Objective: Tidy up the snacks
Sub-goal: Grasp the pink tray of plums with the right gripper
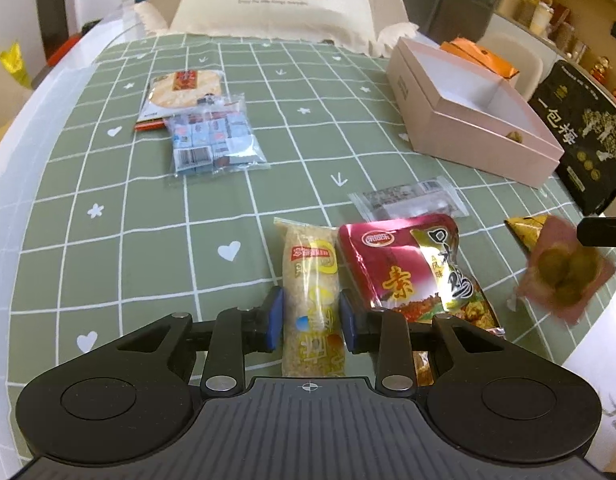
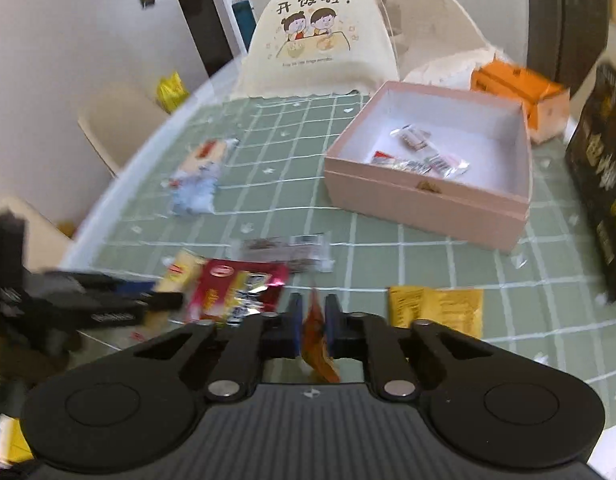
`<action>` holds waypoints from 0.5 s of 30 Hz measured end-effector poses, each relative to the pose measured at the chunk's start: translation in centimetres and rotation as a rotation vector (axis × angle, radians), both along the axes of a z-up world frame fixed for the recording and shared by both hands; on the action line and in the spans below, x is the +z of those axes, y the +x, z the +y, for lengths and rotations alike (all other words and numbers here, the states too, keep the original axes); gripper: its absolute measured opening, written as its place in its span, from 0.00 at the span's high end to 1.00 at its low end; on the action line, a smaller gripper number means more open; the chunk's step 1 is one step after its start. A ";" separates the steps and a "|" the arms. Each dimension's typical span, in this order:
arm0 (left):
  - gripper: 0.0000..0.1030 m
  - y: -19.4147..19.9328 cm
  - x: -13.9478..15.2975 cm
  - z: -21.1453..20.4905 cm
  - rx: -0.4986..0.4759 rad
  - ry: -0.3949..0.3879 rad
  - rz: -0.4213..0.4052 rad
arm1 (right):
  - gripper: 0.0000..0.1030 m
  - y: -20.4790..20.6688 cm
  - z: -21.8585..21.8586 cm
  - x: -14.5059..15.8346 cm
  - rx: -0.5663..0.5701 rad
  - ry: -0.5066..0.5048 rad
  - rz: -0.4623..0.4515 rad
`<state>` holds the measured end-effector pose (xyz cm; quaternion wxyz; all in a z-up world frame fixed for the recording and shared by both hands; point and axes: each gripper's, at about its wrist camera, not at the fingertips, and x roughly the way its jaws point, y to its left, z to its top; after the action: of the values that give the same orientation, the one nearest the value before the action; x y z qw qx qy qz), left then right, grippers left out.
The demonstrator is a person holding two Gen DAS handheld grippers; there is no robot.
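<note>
Right gripper (image 2: 311, 326) pinches thin orange-red foil sachet (image 2: 316, 344) by its edge, could slip before the pink cardboard box (image 2: 423, 204) ahead; left gripper (image 1: 311, 316) clamps yellow rice-bar packet (image 1: 312, 300).

A chair (image 2: 319, 40) with a cream cartoon cover stands at the table's far side, pale walls (image 2: 68, 40) behind, shelves (image 1: 567, 12) far right.

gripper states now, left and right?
Left gripper: closed on the long yellow rice-snack packet.
Right gripper: closed on a small orange-red snack packet.
</note>
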<state>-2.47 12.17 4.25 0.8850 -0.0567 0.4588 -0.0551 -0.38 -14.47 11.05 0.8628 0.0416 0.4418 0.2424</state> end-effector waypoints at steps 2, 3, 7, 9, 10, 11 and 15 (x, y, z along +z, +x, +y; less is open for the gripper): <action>0.67 -0.1 0.0 -0.4 -0.013 0.024 -0.009 | 0.98 0.0 0.1 -0.4 0.001 0.014 0.017; 0.67 -0.1 0.0 -0.4 -0.016 0.028 -0.011 | 0.98 -0.2 0.3 -0.7 0.008 0.008 0.018; 0.66 -0.3 -0.1 -0.1 -0.010 0.008 -0.020 | 0.79 -0.5 1.3 -2.5 0.016 -0.031 0.027; 0.66 -0.4 -0.2 0.0 -0.010 0.003 -0.028 | 0.75 -0.3 1.7 -3.3 0.029 -0.036 0.060; 0.66 -0.4 -0.2 0.0 -0.009 0.005 -0.030 | 0.75 -0.4 2.1 -3.8 0.036 -0.050 0.065; 0.66 -0.5 -0.2 -0.1 -0.011 0.009 -0.033 | 0.75 -0.4 2.3 -4.2 0.048 -0.065 0.073; 0.67 -0.4 -0.2 0.0 -0.014 0.014 -0.031 | 0.83 -0.6 2.9 -5.1 0.055 -0.115 0.101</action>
<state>-2.90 12.14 4.08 0.8919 -0.0465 0.4458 -0.0593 -1.03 -11.61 5.92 0.8333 -0.0078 0.4989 0.2378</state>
